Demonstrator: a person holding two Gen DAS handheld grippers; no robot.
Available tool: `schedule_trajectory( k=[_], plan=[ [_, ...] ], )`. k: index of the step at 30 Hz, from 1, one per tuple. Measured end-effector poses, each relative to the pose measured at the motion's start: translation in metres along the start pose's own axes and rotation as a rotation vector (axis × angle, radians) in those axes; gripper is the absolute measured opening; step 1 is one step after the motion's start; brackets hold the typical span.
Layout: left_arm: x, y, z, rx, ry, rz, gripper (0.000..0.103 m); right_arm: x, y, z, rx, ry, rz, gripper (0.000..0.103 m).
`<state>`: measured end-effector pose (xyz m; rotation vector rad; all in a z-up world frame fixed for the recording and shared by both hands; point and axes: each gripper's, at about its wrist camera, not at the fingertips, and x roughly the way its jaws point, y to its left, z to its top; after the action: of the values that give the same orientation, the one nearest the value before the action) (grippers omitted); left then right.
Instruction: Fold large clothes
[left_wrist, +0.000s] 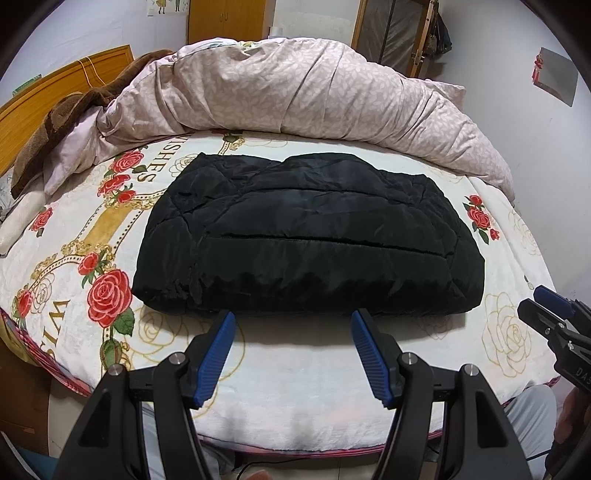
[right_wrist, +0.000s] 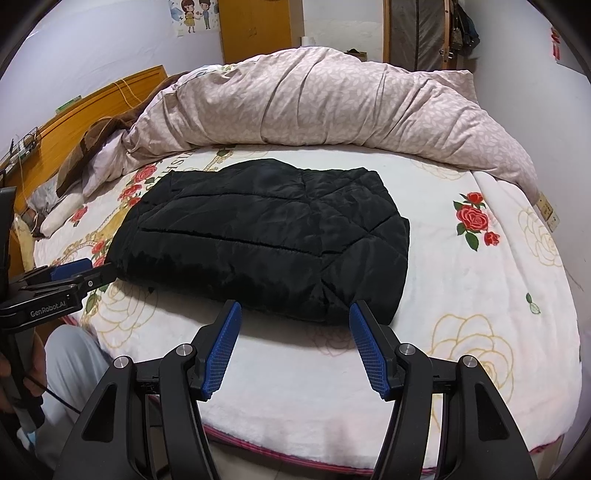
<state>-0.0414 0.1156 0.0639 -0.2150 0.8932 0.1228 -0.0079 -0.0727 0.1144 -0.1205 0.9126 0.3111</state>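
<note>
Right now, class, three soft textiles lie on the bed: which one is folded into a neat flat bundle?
The black quilted jacket, nearest both grippers. The pink leaf-print duvet is heaped behind it, and the brown blanket lies crumpled by the headboard.

- A bed (left_wrist: 295, 406) fills the room's middle, spread with a white blanket (right_wrist: 480, 332) printed with red roses.
- At 12 o'clock lies a bunched pink leaf-patterned duvet (left_wrist: 314, 92).
- At 10 o'clock stands a wooden headboard (left_wrist: 55, 88), a brown blanket (left_wrist: 74, 110) beside it.
- Pale walls (right_wrist: 92, 44) behind; a wooden wardrobe (right_wrist: 258, 26) at 12 o'clock.
</note>
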Motion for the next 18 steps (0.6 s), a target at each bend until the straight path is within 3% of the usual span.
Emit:
schedule_trajectory(
  k=[18],
  plan=[
    [0.0040,0.0008,-0.0008,0.004,0.008,0.005,0.067,0.0044,-0.0007,-0.0010,0.004,0.011,-0.001,0.061]
  ],
)
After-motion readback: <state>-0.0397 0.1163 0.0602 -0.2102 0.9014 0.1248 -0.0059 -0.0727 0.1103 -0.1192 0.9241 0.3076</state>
